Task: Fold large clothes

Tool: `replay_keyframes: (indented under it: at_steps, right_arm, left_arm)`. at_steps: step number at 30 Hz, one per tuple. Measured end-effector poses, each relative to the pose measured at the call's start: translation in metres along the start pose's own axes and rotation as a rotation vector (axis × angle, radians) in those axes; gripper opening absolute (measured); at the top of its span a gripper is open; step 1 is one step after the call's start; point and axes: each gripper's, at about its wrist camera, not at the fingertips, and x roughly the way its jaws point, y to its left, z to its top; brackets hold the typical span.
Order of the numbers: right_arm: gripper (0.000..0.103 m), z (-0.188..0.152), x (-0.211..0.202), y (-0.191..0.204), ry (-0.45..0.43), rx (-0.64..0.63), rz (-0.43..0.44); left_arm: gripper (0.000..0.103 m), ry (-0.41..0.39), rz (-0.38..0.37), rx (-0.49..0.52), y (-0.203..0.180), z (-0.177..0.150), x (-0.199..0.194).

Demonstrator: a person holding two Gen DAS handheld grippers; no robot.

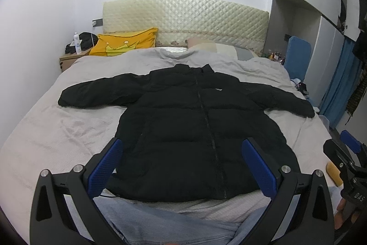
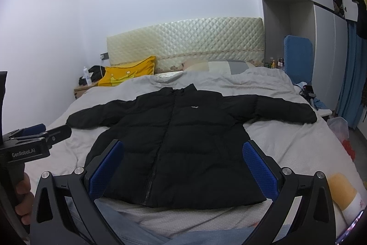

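A black puffer jacket (image 1: pixel 188 121) lies flat, front up and zipped, on the grey bedspread (image 1: pixel 57 130), with both sleeves spread out to the sides. It also shows in the right wrist view (image 2: pixel 181 141). My left gripper (image 1: pixel 181 167) is open and empty, held above the jacket's hem. My right gripper (image 2: pixel 183 167) is open and empty, also above the hem. The right gripper shows at the right edge of the left wrist view (image 1: pixel 348 153), and the left gripper at the left edge of the right wrist view (image 2: pixel 34 137).
A yellow pillow (image 1: pixel 123 43) and a grey pillow (image 1: pixel 229 49) lie by the quilted headboard (image 1: pixel 183 15). A nightstand with a bottle (image 1: pixel 77 44) stands at the far left. A blue chair (image 2: pixel 298 56) and wardrobe (image 2: pixel 325 38) stand on the right. Jeans (image 1: pixel 160 222) lie at the near edge.
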Motion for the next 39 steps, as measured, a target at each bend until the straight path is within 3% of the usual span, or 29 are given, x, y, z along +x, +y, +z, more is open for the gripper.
replay_keyframes:
  at_steps: [39]
  right_arm:
    - [0.103,-0.0023,-0.0030,0.0005,-0.002,0.006,-0.015]
  left_arm:
    - [0.103,-0.004,0.000,0.017,-0.0052,-0.0070,-0.0009]
